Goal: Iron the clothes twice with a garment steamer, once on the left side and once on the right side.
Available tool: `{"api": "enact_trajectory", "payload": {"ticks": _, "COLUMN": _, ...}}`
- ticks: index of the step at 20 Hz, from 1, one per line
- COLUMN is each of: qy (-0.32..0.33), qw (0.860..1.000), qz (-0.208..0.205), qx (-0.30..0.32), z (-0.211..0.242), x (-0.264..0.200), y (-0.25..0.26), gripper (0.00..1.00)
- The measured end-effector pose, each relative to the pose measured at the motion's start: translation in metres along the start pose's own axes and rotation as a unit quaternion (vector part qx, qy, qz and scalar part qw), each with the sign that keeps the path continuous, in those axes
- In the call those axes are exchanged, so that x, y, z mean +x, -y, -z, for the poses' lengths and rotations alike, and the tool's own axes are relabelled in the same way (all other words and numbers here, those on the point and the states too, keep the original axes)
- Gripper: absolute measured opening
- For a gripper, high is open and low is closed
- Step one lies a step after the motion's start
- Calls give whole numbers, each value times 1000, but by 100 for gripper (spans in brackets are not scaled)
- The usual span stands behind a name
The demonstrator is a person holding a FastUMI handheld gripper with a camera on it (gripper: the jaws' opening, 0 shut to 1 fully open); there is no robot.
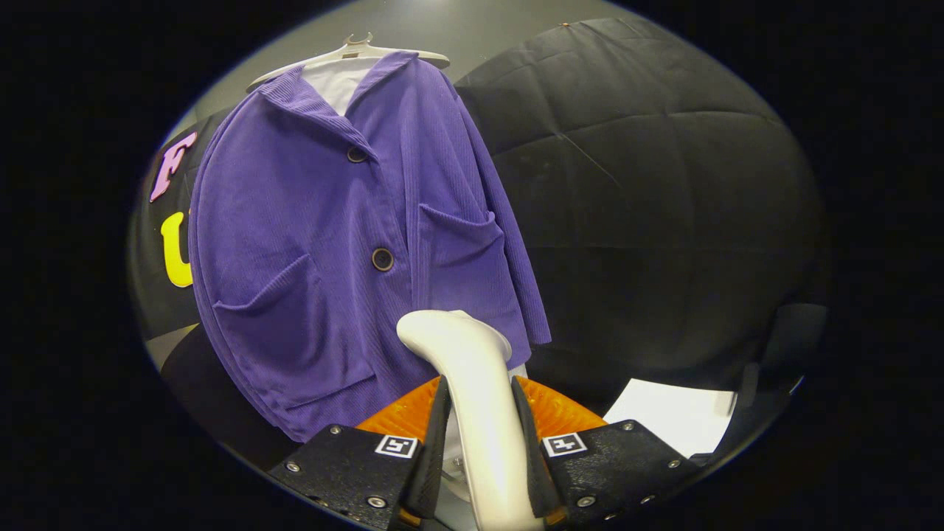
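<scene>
A purple corduroy jacket (346,251) with two dark buttons and two patch pockets hangs on a pale hanger (352,53) over a white shirt collar (338,82). My gripper (481,435) is shut on the white handle of the garment steamer (472,383), both black fingers pressing its sides. The steamer's head points at the jacket's lower hem, near the pocket on the right half, just ahead of the fingers. Whether the head touches the cloth cannot be told.
Orange parts of the gripper (549,413) show behind the fingers. A white sheet (667,413) lies low to the right of the fingers. Black quilted cloth (649,192) covers the wall right of the jacket.
</scene>
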State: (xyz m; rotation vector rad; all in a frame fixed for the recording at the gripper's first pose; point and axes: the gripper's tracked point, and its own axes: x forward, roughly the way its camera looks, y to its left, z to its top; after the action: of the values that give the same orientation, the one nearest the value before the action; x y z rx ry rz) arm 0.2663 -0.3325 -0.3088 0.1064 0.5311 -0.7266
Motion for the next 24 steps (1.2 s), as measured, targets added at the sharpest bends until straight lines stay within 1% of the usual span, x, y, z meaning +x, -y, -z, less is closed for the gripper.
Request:
{"api": "enact_trajectory", "payload": {"ticks": 2, "qy": -9, "qw": 1000, "qz": 2, "qx": 7, "z": 10, "x": 0, "y": 4, "gripper": 47}}
{"api": "enact_trajectory", "payload": {"ticks": 5, "qy": -29, "qw": 1000, "qz": 0, "qx": -5, "z": 25, "x": -3, "y": 6, "gripper": 47}}
{"api": "enact_trajectory", "payload": {"ticks": 7, "qy": -31, "qw": 999, "qz": -10, "qx": -7, "z": 30, "x": -16, "y": 7, "gripper": 47}}
{"api": "enact_trajectory", "payload": {"ticks": 10, "qy": -20, "qw": 999, "qz": -32, "qx": -12, "z": 26, "x": -49, "y": 5, "gripper": 47}}
{"api": "enact_trajectory", "payload": {"ticks": 12, "qy": -6, "qw": 999, "qz": -51, "qx": -14, "z": 16, "x": -74, "y": 1, "gripper": 47}}
{"api": "enact_trajectory", "payload": {"ticks": 16, "qy": 23, "qw": 995, "qz": -93, "qx": -16, "z": -6, "x": -144, "y": -2, "gripper": 47}}
{"api": "enact_trajectory", "payload": {"ticks": 20, "qy": 53, "qw": 988, "qz": -145, "qx": -23, "z": -32, "x": -219, "y": -16, "gripper": 47}}
{"api": "enact_trajectory", "payload": {"ticks": 24, "qy": 80, "qw": 980, "qz": -183, "qx": -26, "z": -53, "x": -286, "y": -30, "gripper": 48}}
